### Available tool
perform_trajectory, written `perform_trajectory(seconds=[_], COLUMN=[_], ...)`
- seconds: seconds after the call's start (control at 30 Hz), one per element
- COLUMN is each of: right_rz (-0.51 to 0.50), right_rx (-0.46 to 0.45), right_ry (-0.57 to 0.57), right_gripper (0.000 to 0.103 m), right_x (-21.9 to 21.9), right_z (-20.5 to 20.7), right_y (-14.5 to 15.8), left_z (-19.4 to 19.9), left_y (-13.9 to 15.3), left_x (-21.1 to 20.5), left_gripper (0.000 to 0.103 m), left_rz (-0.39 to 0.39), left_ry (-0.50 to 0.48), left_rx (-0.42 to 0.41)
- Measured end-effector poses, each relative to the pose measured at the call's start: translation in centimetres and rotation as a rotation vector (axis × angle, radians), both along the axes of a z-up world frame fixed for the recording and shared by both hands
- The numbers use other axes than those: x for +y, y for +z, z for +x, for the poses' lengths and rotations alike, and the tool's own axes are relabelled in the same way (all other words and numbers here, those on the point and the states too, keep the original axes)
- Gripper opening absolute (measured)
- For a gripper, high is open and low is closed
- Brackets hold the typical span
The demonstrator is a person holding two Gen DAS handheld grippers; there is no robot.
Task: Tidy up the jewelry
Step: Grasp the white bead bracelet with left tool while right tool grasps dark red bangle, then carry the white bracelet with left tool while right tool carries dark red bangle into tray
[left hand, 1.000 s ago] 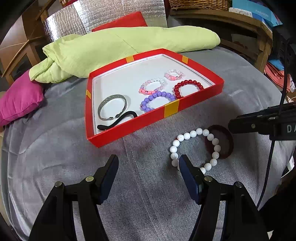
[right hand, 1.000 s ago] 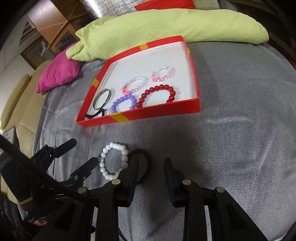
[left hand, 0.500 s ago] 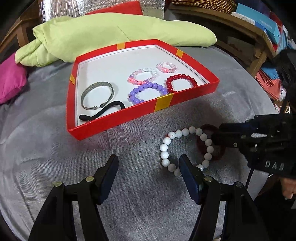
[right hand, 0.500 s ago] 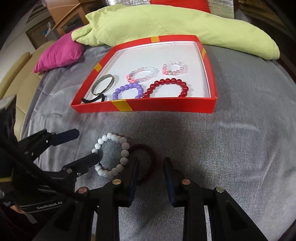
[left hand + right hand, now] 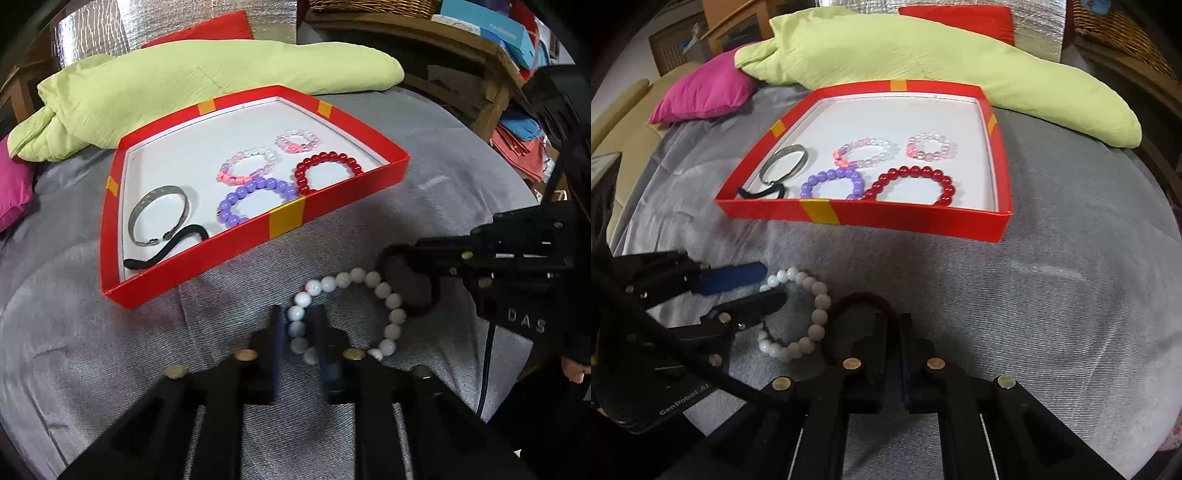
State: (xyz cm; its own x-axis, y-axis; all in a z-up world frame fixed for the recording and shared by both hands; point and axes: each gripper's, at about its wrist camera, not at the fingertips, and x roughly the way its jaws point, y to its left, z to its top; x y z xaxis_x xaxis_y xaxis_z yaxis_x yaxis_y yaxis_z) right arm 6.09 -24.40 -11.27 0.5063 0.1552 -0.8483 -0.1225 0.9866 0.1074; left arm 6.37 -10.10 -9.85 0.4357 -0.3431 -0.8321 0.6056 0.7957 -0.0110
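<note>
Two bracelets lie outside the tray on the grey fabric-covered table (image 5: pixel 110 350): a white round-bead bracelet (image 5: pixel 384 291) and, touching its far-right side, a dark maroon band bracelet (image 5: pixel 413 295).

The left gripper (image 5: pixel 297 325) has its two fingers drawn in narrow around the near-left arc of the white round-bead bracelet, one finger outside the loop and one inside it, with beads between them. The right wrist view shows the same pinch from the side, a blue-padded finger (image 5: pixel 738 275) beyond the beads and a black one inside the ring.

The right gripper (image 5: pixel 894 325) is closed down to a thin gap on the near part of the dark maroon band bracelet (image 5: pixel 864 297), whose loop arcs out ahead of the fingertips. In the left wrist view its black fingers reach in from the right over that band.

Behind both, the shallow red cardboard tray with yellow stripes and a white floor (image 5: pixel 236 247) holds five bracelets and a cord: a silver metal cuff (image 5: pixel 159 214) at the left with a black cord (image 5: pixel 166 251) beside it, a purple bead bracelet (image 5: pixel 255 199) against the front wall, a red glossy bead bracelet (image 5: pixel 327 170) to its right, and two pale pink and clear bead bracelets (image 5: pixel 247 168) (image 5: pixel 297 141) further back.

A light green cushion (image 5: pixel 184 85) lies just behind the tray, and a magenta pillow (image 5: pixel 705 96) sits off to the left.
</note>
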Motion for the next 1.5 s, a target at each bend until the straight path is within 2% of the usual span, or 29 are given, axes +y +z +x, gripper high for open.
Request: perform_trajectory(seconds=[0.17,0.4,1.03,1.2,1.5], right_rz=[0.051,0.139,0.277,0.319,0.341], right_rx=[-0.024,-0.062,-0.158,-0.205,-0.206], right_ry=[-0.029,-0.059,-0.061,-0.072,-0.114], right_gripper=[0.006,0.006,0.006,0.006,0.006], right_x=[-1.2,-2.6,-2.3,-1.7,-0.9], right_z=[0.0,-0.3,-0.3,0.5,3.9], right_y=[1.0,2.4,4.4,5.3,5.2], left_z=[-0.3,-0.7,-0.2,0.9,5.0], left_y=[0.6,2.8,7.1,8.2,9.1], left_x=[0.3,1.2,4.6,5.2,5.3], left_gripper=[0.010,0.010,0.010,0.010,0.010], left_rz=[-0.009,-0.066,-0.225,-0.269,-0.313], left_ry=[-0.006,-0.002,0.040,0.066,0.135], left_rx=[-0.025,-0.072,-0.126,-0.150,-0.188])
